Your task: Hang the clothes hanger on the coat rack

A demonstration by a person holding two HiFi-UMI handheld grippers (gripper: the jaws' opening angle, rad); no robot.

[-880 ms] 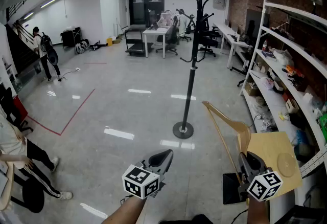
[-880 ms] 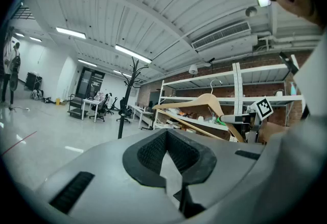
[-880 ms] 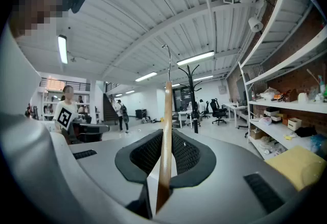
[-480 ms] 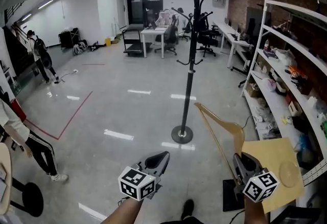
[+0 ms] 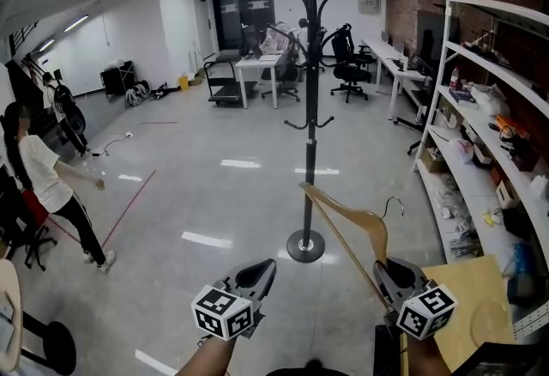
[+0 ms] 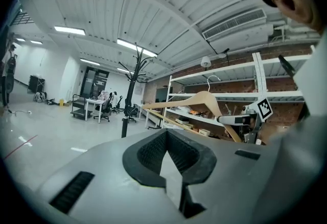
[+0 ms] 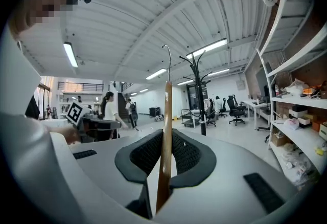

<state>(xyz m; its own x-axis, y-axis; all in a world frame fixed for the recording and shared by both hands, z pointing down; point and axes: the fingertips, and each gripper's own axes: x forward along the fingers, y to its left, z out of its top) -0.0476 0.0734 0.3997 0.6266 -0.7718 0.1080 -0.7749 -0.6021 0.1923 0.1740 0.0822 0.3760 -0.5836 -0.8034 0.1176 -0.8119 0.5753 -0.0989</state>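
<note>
A black coat rack (image 5: 309, 108) stands upright on the grey floor ahead, its round base (image 5: 305, 246) just beyond my grippers. My right gripper (image 5: 383, 273) is shut on the lower bar of a wooden clothes hanger (image 5: 347, 215), whose metal hook (image 5: 395, 207) points up. In the right gripper view the hanger (image 7: 166, 115) rises edge-on from between the pads of that gripper (image 7: 164, 166), with the rack (image 7: 200, 95) behind it. My left gripper (image 5: 257, 273) is beside it, shut and empty. The left gripper view shows those closed jaws (image 6: 166, 159), the hanger (image 6: 199, 100) and the rack (image 6: 127, 95).
White shelving (image 5: 480, 108) packed with items runs along the right wall. A cardboard sheet (image 5: 463, 297) lies low right. A person (image 5: 47, 185) walks at the far left. Desks and office chairs (image 5: 274, 65) stand at the back of the room.
The rack now stands closer and more central in the head view. The hanger and both grippers have shifted left towards it. The person at the left has walked further into the room.
</note>
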